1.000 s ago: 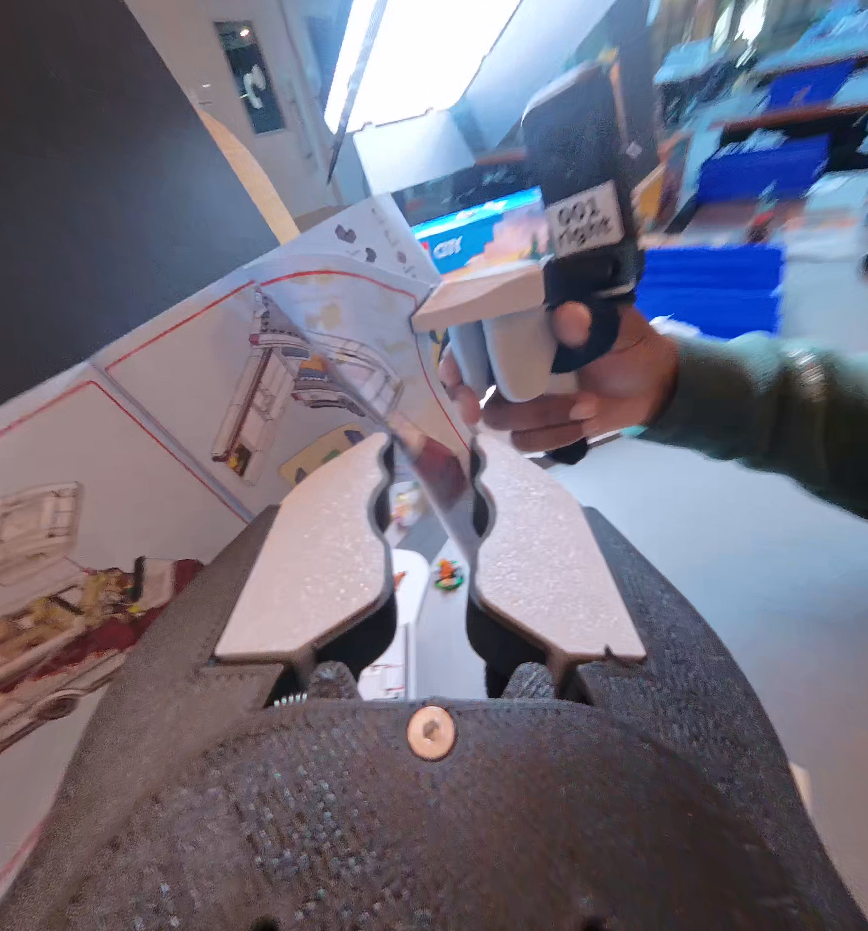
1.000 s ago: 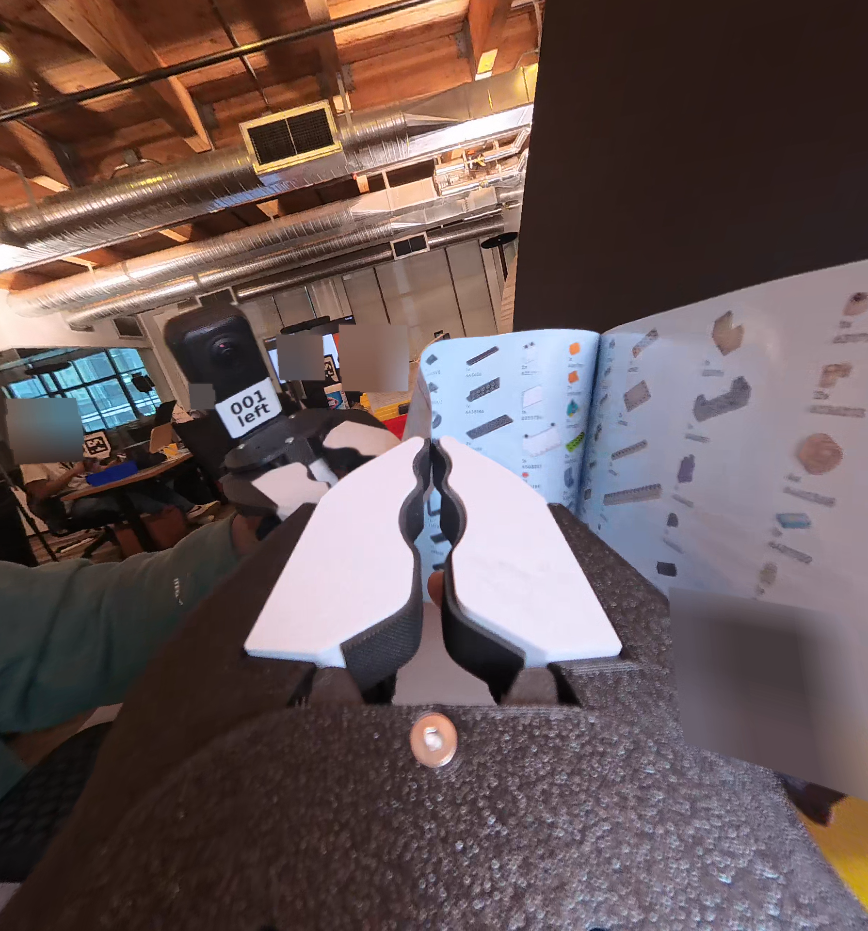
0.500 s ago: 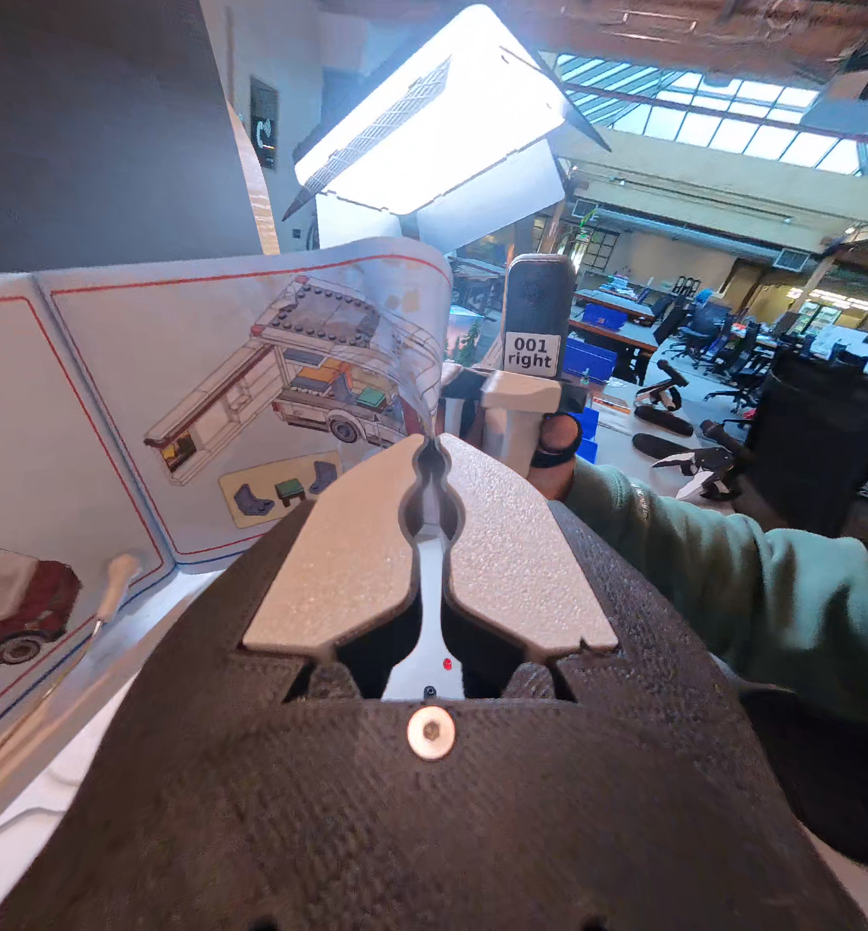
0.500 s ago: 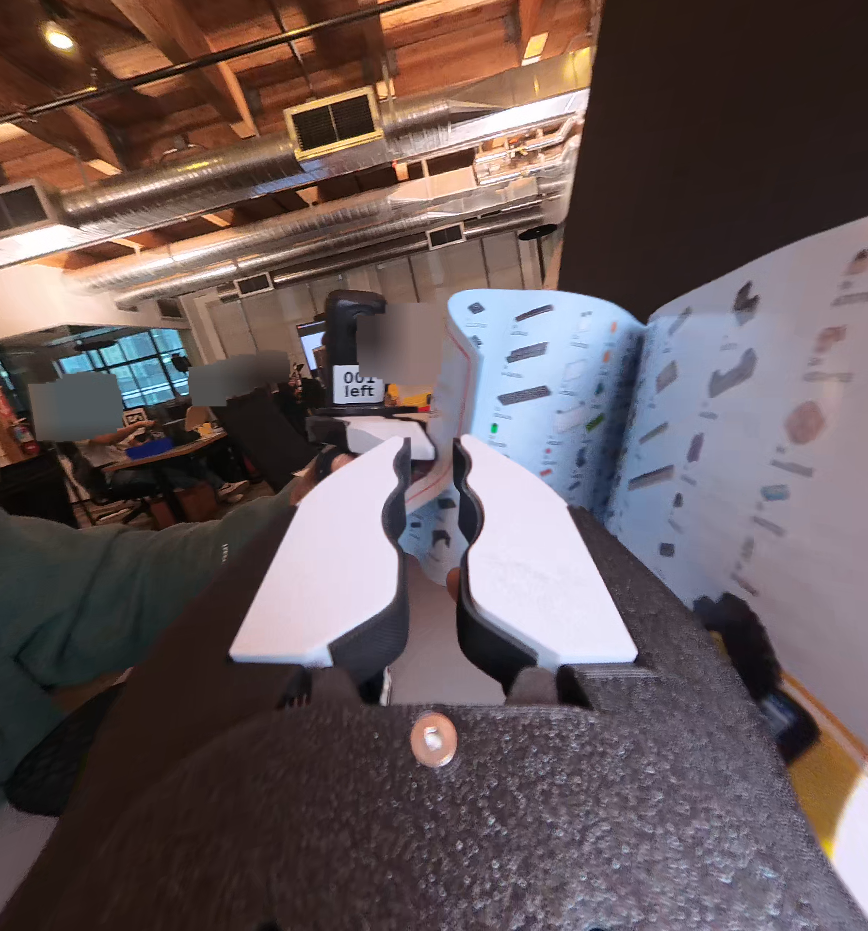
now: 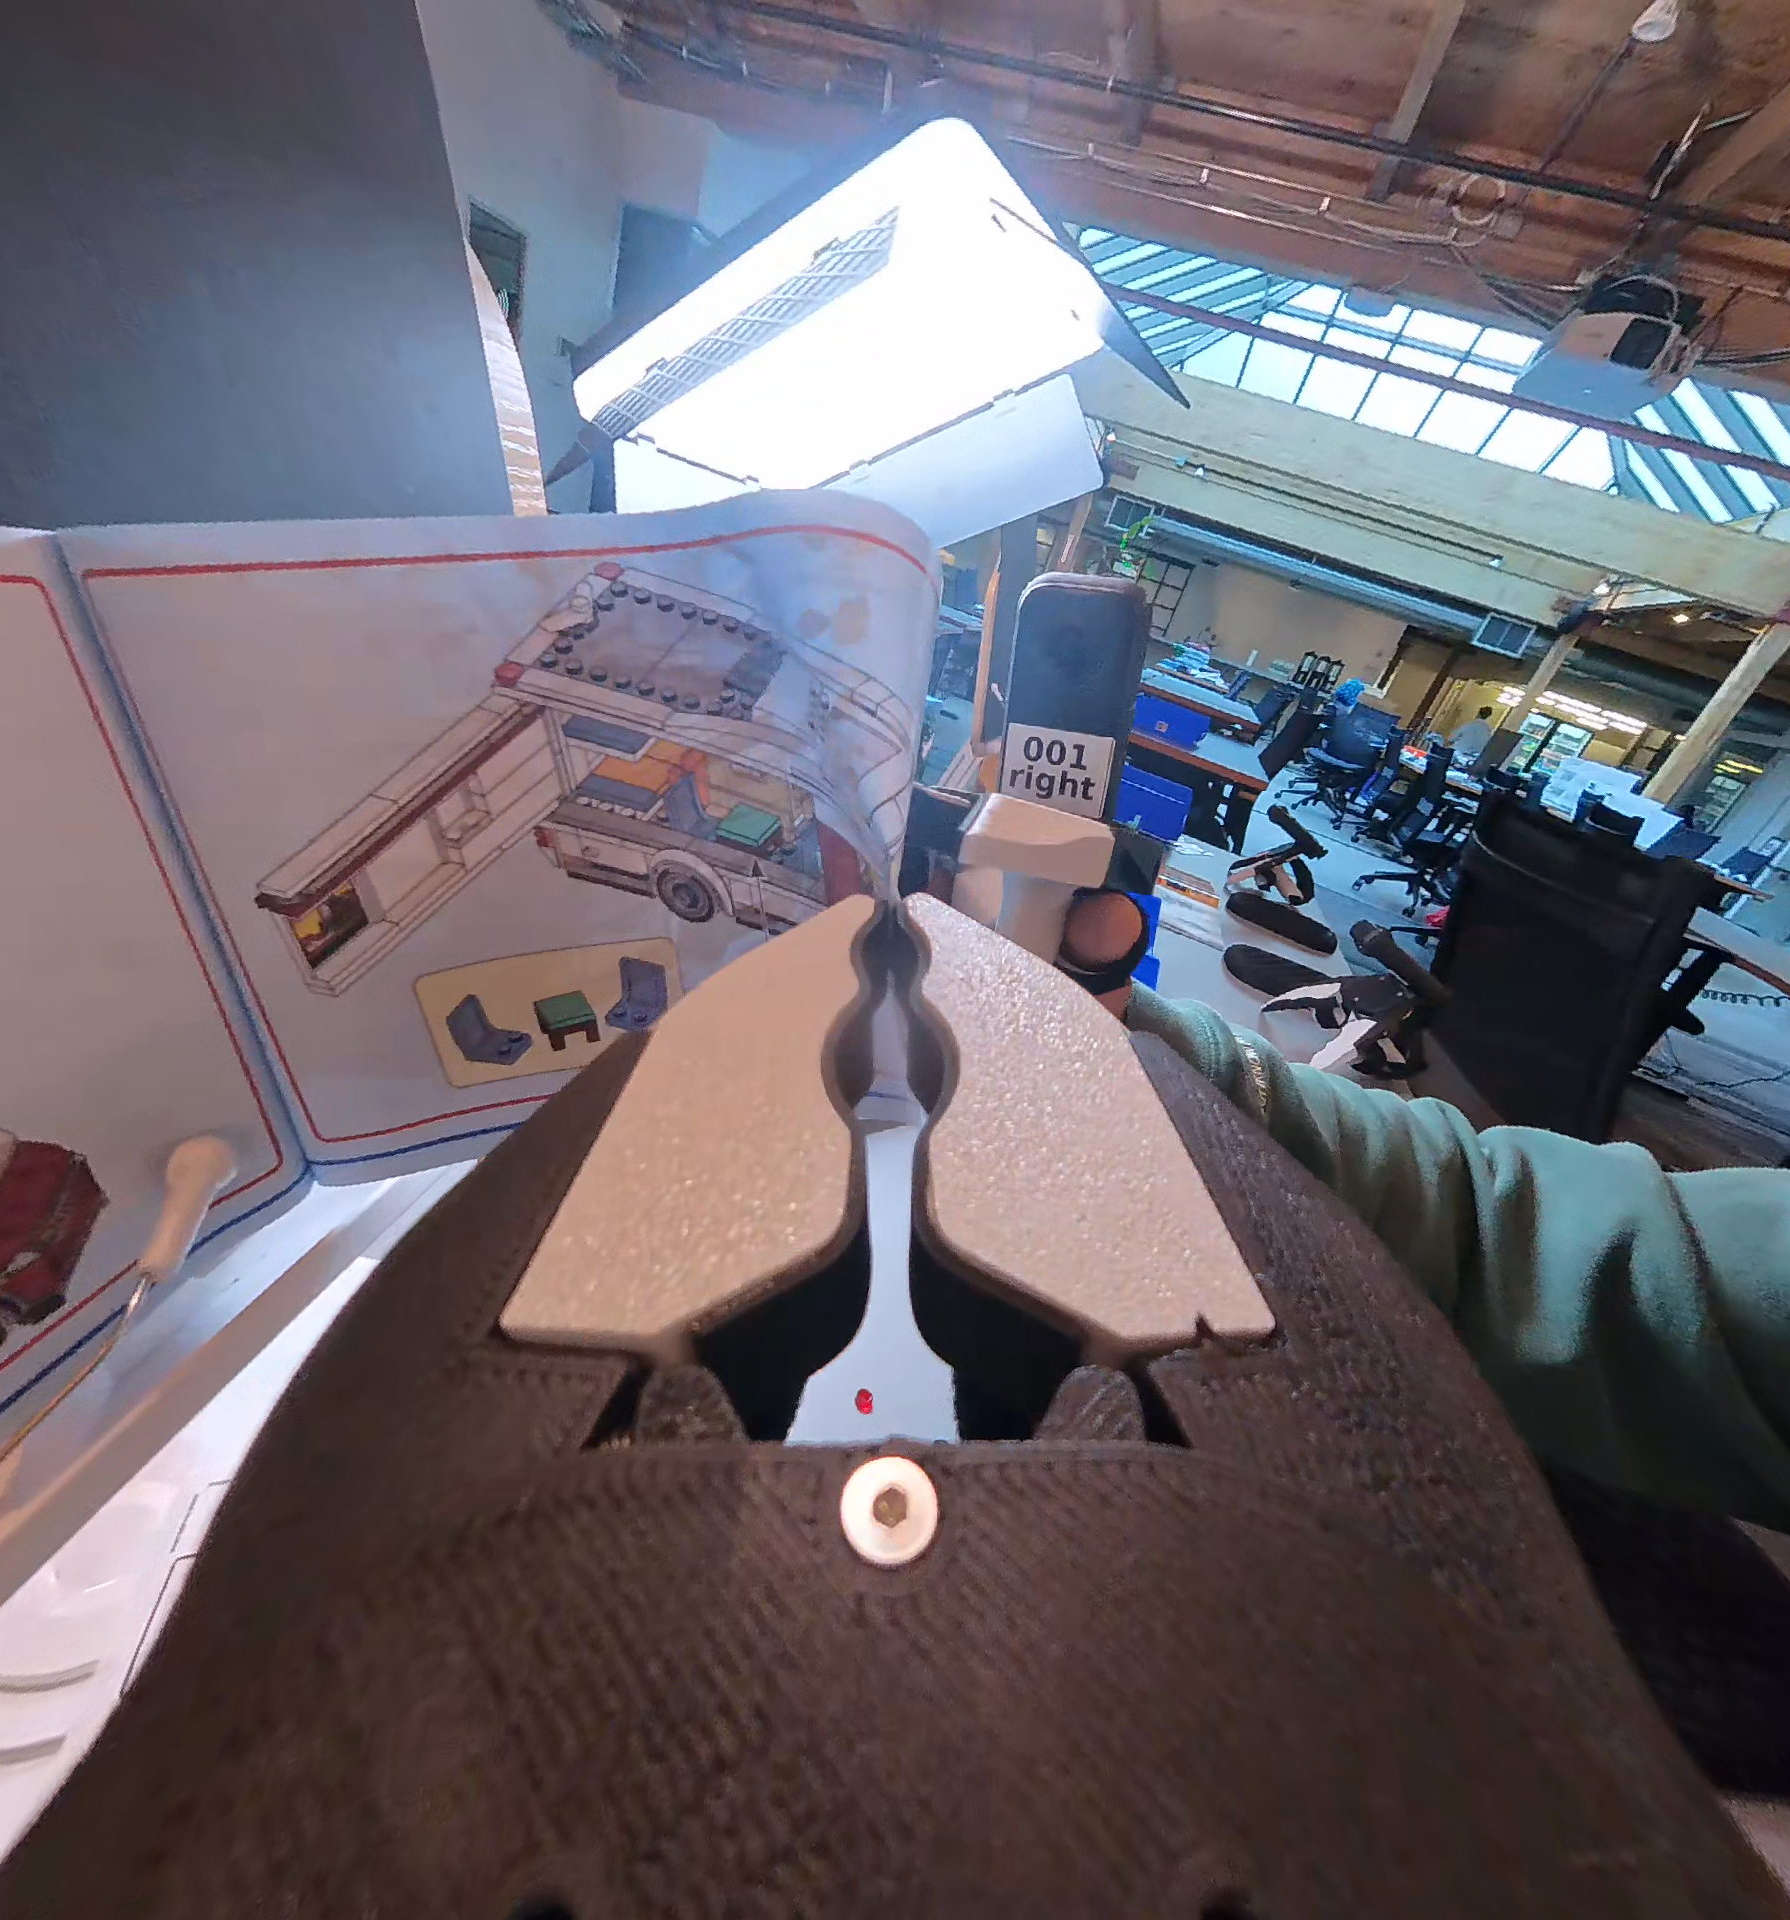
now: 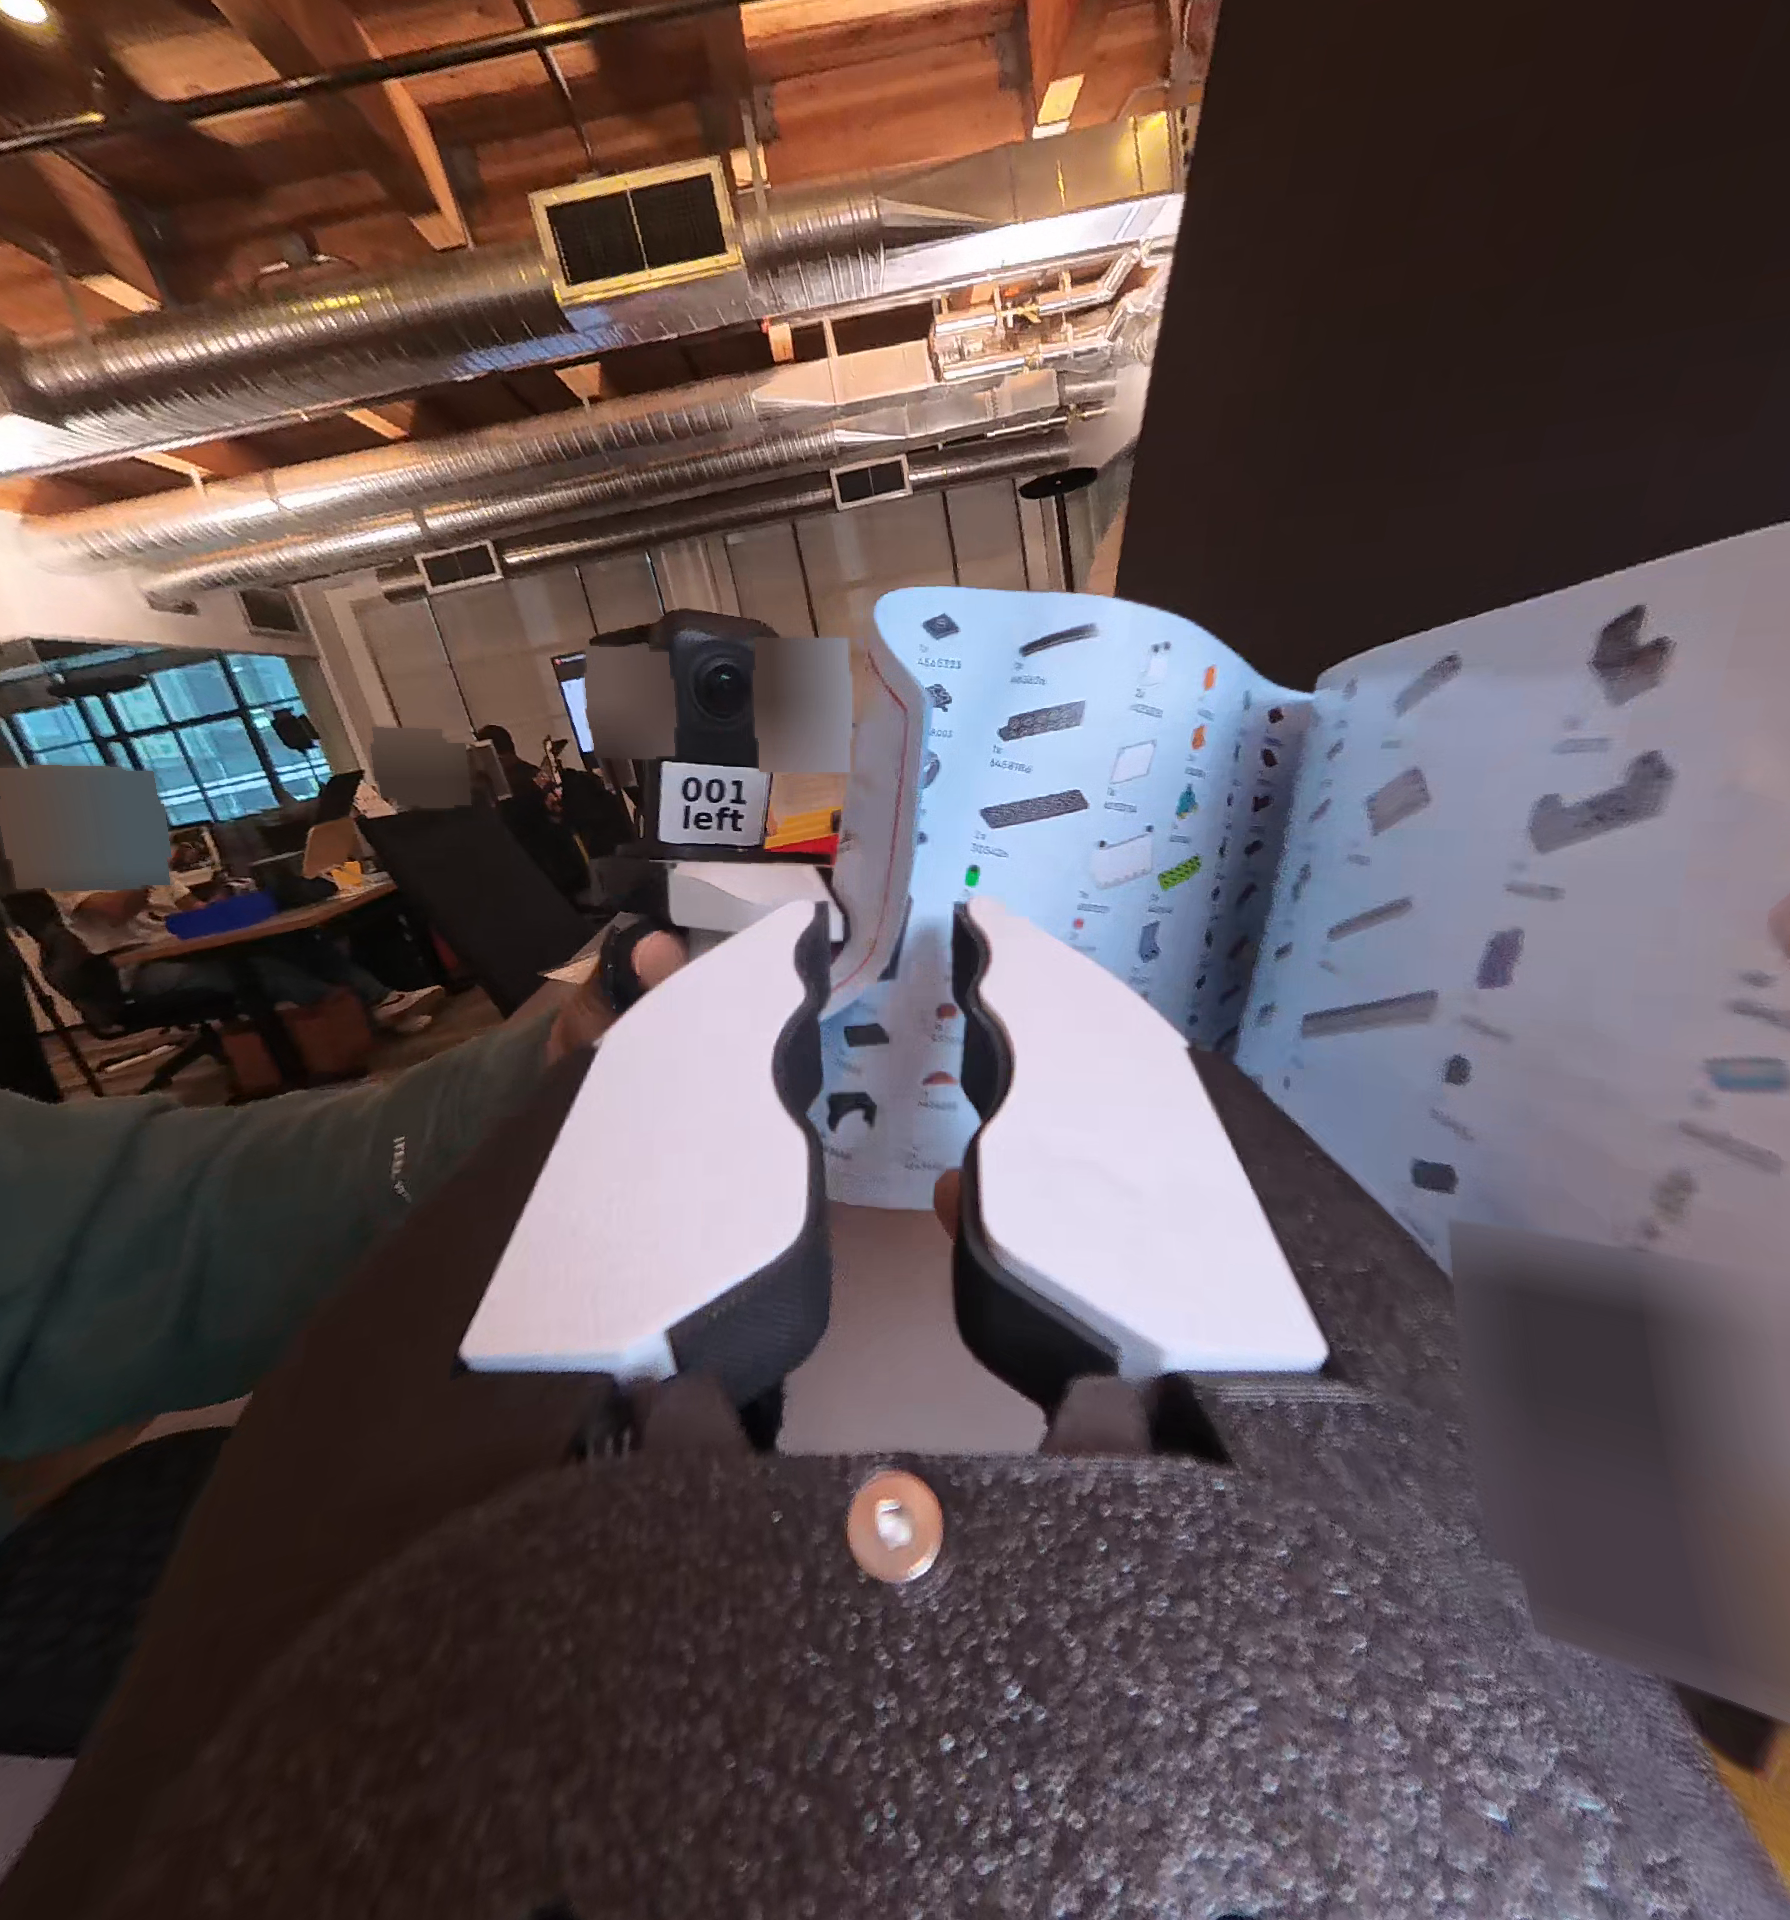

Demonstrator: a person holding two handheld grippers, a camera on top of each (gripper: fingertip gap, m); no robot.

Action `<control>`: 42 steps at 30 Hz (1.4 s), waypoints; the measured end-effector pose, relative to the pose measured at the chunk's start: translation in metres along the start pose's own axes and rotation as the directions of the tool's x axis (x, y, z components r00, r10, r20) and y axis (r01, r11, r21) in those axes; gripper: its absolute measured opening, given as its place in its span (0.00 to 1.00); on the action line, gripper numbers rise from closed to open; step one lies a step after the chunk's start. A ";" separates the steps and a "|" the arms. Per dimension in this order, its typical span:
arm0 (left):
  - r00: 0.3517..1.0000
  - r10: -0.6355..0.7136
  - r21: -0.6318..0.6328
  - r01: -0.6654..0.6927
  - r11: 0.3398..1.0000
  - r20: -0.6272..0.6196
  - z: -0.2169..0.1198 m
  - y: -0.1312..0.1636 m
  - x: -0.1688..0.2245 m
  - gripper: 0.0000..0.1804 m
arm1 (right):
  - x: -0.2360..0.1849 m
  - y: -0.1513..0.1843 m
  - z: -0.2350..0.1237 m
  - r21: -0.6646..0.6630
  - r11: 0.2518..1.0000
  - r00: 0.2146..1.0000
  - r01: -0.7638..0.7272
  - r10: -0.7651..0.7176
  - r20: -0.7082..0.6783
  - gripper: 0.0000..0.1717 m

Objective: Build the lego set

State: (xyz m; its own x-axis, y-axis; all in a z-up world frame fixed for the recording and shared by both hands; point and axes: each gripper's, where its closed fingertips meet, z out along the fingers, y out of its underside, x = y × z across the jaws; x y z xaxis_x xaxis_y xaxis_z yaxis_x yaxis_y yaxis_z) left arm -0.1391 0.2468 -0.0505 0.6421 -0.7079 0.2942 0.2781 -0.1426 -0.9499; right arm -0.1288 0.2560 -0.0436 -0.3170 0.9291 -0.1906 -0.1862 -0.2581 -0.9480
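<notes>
An open brick-set instruction booklet [image 5: 517, 790] stands upright, showing drawings of a white camper. My left gripper [image 5: 893, 914] is shut on the curled edge of one page [image 5: 860, 717], pinched thin between its pads. The right gripper [image 5: 1052, 831] shows just behind that page, held by a hand in a green sleeve. In the right wrist view the same page [image 6: 1057, 790] shows its parts-list side. My right gripper [image 6: 891, 914] has its jaws apart. The page's curled edge [image 6: 875, 831] hangs between the pads without being pressed. The left gripper [image 6: 714, 821] is just beyond it.
A bright light panel [image 5: 839, 332] hangs above and a black board [image 5: 174, 239] stands behind the booklet. A white table edge [image 5: 91, 1558] lies below left, with a thin white-tipped rod [image 5: 179, 1195] against the booklet. Desks and office chairs [image 5: 1390, 790] fill the room behind. Left and right tips are no more than a few centimetres apart.
My left gripper's jaws closed on the page's edge and keep it pinched. My right gripper, shut on the page a second ago, has opened and released it. Both views tilted upward.
</notes>
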 end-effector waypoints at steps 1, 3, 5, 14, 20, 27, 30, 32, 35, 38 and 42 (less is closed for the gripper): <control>1.000 0.004 -0.005 -0.004 1.000 0.001 0.002 0.001 0.000 0.00 | -0.003 -0.001 0.002 0.006 1.000 1.000 0.005 -0.005 0.008 0.08; 1.000 0.007 -0.007 -0.007 1.000 0.002 0.003 0.002 0.000 0.00 | -0.006 -0.002 0.003 0.003 1.000 0.999 0.028 -0.028 0.014 0.00; 1.000 0.010 -0.009 -0.010 1.000 0.008 0.002 0.001 -0.001 0.01 | -0.007 -0.002 0.004 -0.009 1.000 0.999 0.028 -0.028 0.026 0.00; 0.997 0.037 -0.005 -0.036 0.999 0.073 -0.010 -0.002 -0.012 0.00 | 0.003 -0.008 -0.010 0.026 1.000 1.000 -0.013 0.013 0.013 0.00; 0.996 -0.003 0.044 -0.001 0.999 0.093 -0.023 -0.011 -0.023 0.00 | 0.020 -0.012 -0.024 0.039 0.999 0.999 -0.038 0.039 -0.036 0.00; 0.982 0.134 -0.064 -0.126 0.990 0.136 0.003 0.003 -0.013 0.14 | 0.006 0.007 -0.003 -0.042 0.999 1.000 -0.008 0.008 -0.004 0.00; 0.960 0.231 -0.110 -0.216 0.970 0.157 0.007 0.005 -0.013 0.01 | 0.006 0.006 -0.002 -0.041 0.999 1.000 -0.003 0.002 -0.006 0.00; 0.972 0.193 -0.102 -0.181 0.978 0.134 0.006 0.003 -0.010 0.00 | 0.006 0.007 -0.005 -0.053 0.999 1.000 -0.002 0.002 -0.001 0.00; 0.984 0.133 -0.051 -0.128 0.990 0.118 0.001 -0.001 -0.010 0.00 | 0.006 0.006 -0.008 -0.044 0.999 1.000 -0.007 0.007 0.007 0.00; 0.996 0.031 0.043 -0.034 0.999 0.078 -0.008 -0.012 -0.011 0.00 | 0.009 0.000 -0.013 -0.004 1.000 1.000 -0.026 0.027 0.006 0.00; 0.998 0.040 0.024 -0.041 0.999 0.041 -0.006 -0.004 -0.006 0.00 | 0.005 0.008 -0.004 -0.039 0.999 1.000 0.000 0.000 -0.002 0.10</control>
State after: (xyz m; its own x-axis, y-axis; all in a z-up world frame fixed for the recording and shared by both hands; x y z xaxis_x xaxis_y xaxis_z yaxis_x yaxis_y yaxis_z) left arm -0.1481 0.2474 -0.0486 0.6816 -0.6840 0.2598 0.2684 -0.0966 -0.9585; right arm -0.1281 0.2600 -0.0531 -0.3154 0.9296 -0.1906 -0.1497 -0.2471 -0.9574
